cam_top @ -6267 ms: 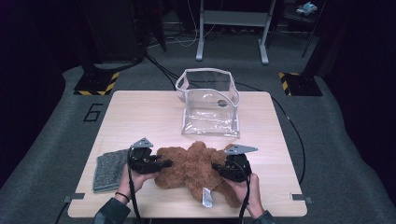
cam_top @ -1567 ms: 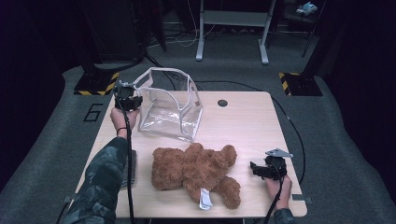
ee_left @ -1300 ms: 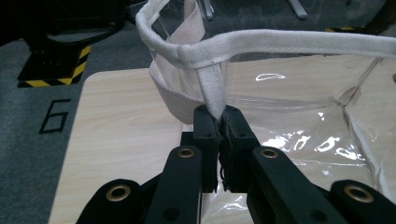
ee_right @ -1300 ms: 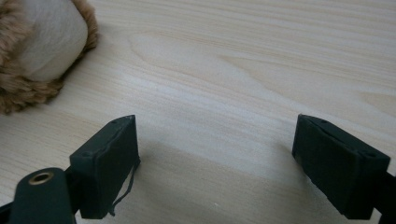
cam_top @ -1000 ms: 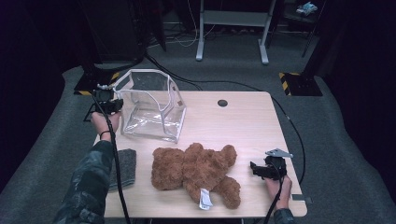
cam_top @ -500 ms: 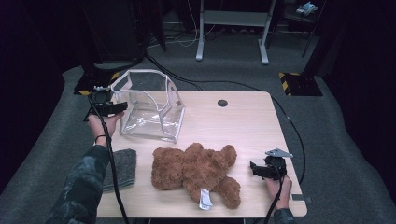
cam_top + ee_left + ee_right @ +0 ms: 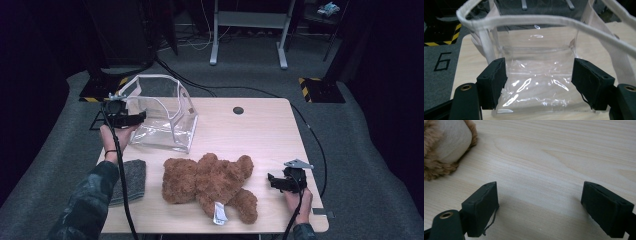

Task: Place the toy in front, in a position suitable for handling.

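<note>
Left of the teddy bear, the clear bag stands empty; the left gripper, jaws just opened, holds nothing, and the right gripper is wide open and empty.

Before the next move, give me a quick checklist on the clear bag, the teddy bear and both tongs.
1. Left tongs let go of the clear bag: ok, jaws have just been opening, pads apart with the bag's wall ahead of them.
2. Bag on the table: ok, at its far left, mouth tipped toward the left hand.
3. Right tongs free: ok, open over bare wood.
4. Teddy bear within reach: ok, lying flat between both hands.
5. Grey cloth clear of the bear: ok.
6. Bag stays open unaided: cannot tell.
</note>
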`<state>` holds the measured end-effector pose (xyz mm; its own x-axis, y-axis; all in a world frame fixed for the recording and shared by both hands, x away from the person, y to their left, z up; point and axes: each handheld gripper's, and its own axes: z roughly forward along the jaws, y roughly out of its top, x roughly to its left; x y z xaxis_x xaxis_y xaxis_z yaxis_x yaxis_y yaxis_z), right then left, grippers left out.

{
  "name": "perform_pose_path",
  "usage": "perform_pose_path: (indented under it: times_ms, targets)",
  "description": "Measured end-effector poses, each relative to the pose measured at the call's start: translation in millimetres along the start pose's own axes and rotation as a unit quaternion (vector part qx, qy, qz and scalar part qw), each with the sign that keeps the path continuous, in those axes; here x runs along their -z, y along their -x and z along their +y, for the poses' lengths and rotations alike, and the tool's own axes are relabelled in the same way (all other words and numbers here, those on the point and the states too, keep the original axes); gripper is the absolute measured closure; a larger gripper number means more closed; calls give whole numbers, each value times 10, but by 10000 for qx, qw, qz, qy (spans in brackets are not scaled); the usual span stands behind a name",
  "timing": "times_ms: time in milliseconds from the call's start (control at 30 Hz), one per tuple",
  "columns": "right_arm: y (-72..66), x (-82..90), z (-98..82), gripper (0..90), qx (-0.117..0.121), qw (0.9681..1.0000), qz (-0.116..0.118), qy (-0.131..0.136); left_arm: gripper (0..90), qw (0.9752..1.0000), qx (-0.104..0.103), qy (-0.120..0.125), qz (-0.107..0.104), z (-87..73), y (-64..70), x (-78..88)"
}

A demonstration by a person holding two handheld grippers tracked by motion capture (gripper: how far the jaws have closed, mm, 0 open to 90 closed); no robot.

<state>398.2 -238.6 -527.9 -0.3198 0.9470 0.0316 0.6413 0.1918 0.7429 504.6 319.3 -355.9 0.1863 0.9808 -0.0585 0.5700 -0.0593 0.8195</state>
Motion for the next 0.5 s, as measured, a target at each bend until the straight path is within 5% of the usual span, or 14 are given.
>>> perform_pose_path:
  times_ms: [333,500]
  targets:
    - [-1,-7,2,137,59,10000,-20,-4,281,9980,378,128,494,265,-338,-121]
    - [-2,-11,4,137,82,10000,-33,3,315,9979,424,70,490,350,-450,-201]
